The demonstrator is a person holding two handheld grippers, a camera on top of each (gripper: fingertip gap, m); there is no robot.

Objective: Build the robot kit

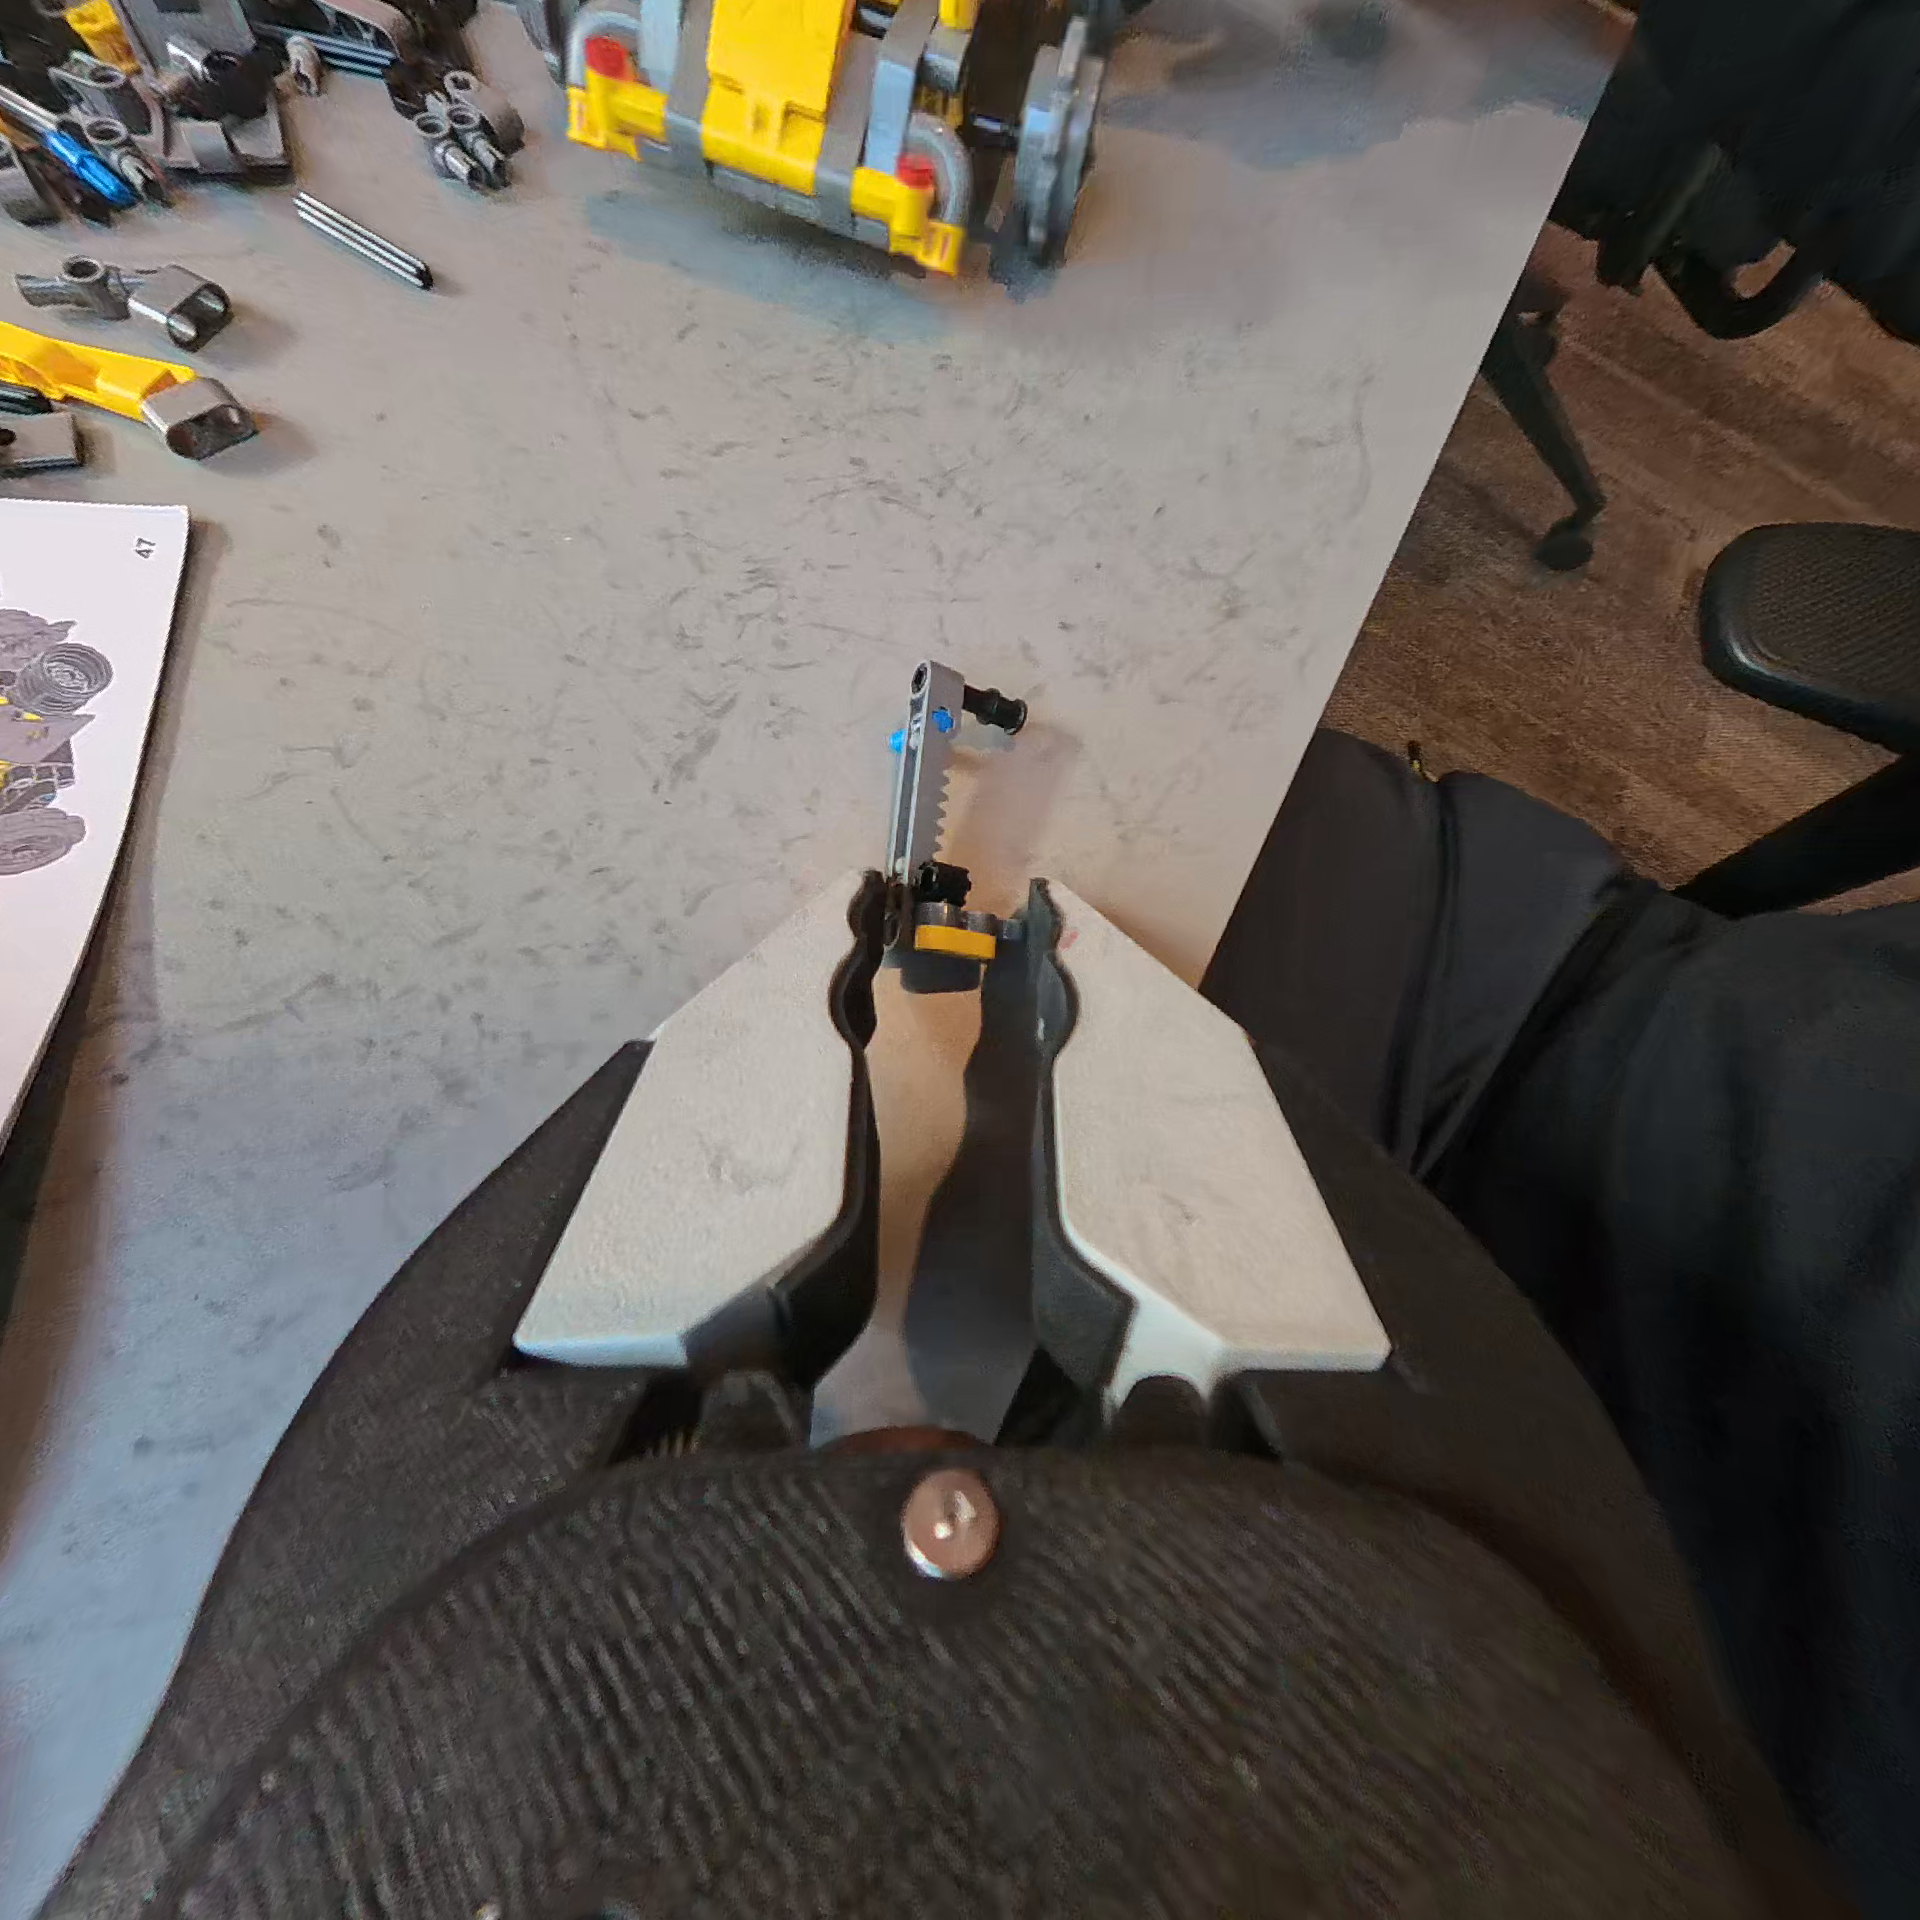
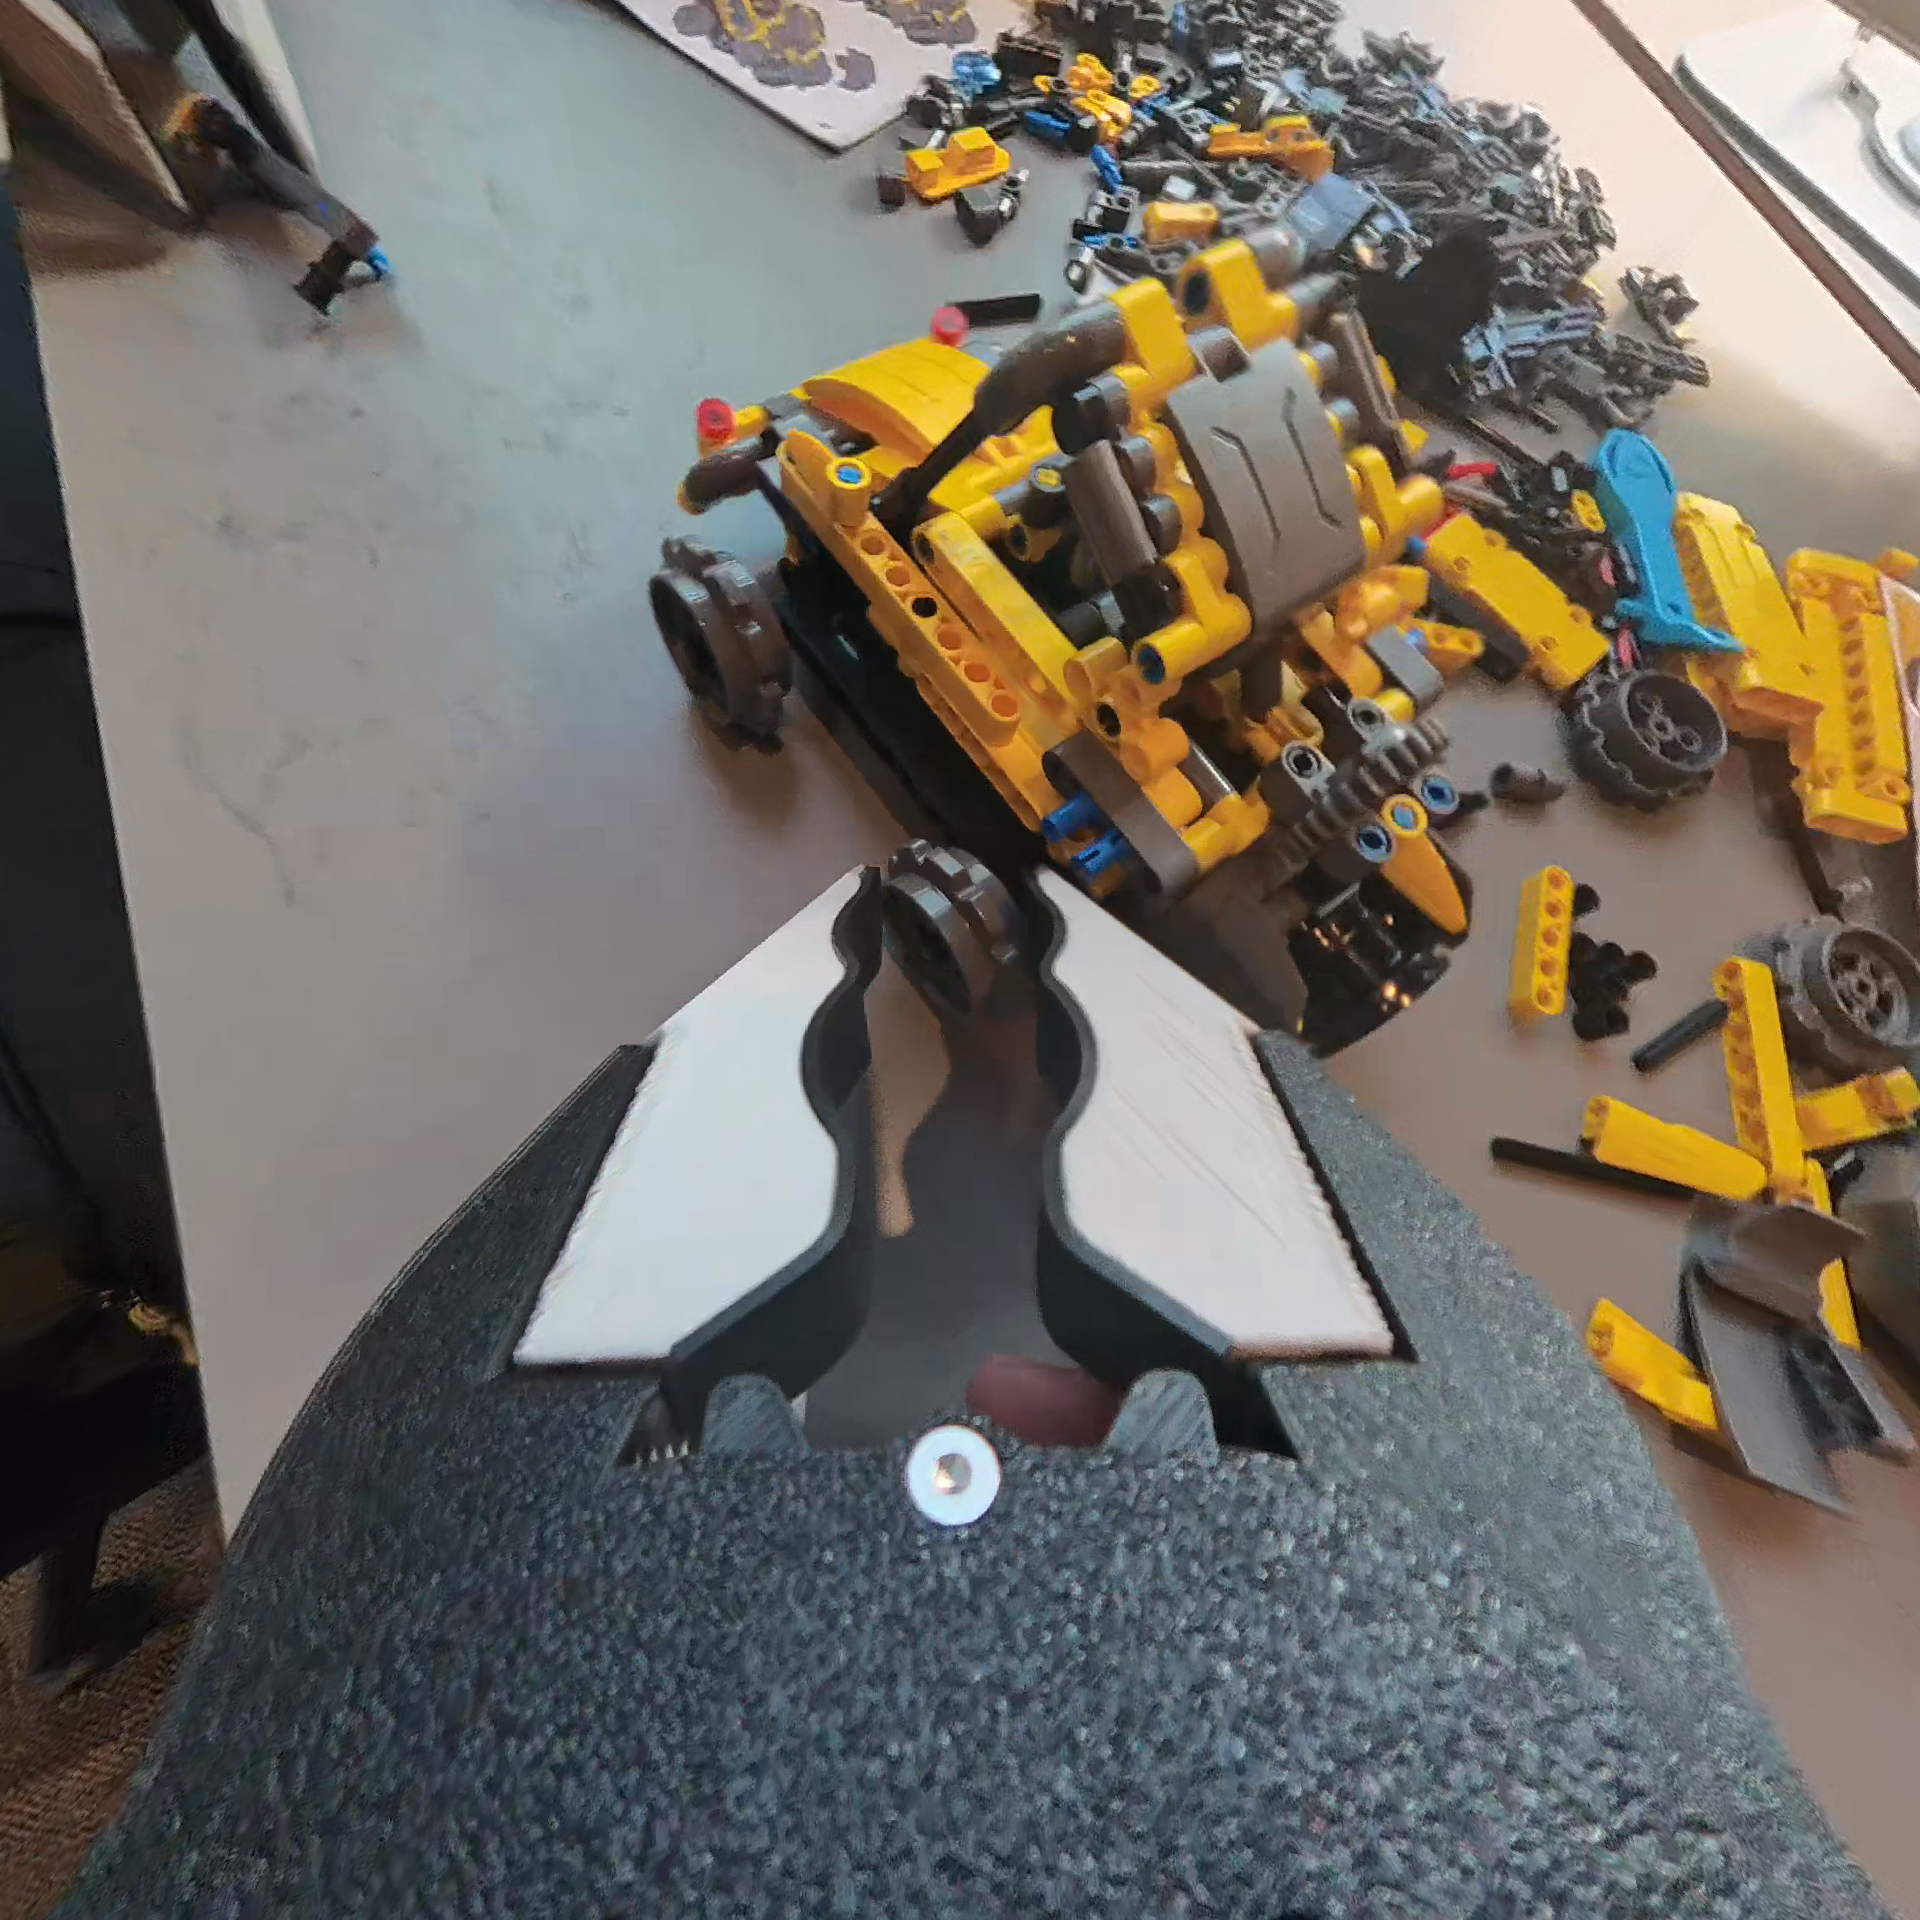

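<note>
Both tongs, left [image 1: 954, 904] and right [image 2: 951, 899], share pale wedge fingers with wavy black pads (one silver screw each).

Counts by view. Left wrist view: one gripper [image 1: 956, 914] with two fingers [image 1: 862, 935]; one small grey toothed-rack assembly [image 1: 920, 769] between them; one yellow-and-grey brick vehicle [image 1: 821, 125] at 12 o'clock on the desk [image 1: 623, 520]; one printed booklet [image 1: 73, 727] at 9 o'clock; one black axle rod [image 1: 364, 241] at 11 o'clock; two office chairs [image 1: 1818, 634] at 2 to 3 o'clock. Right wrist view: one gripper [image 2: 951, 914]; one dark sprocket wheel [image 2: 940, 935] between its fingers; one more sprocket wheel [image 2: 717, 655] mounted on the vehicle; two loose tyred wheels [image 2: 1652, 732] at 3 o'clock; one blue curved panel [image 2: 1652, 540]; one heap of loose pieces [image 2: 1455, 156] at 1 o'clock, too many to count.
</note>
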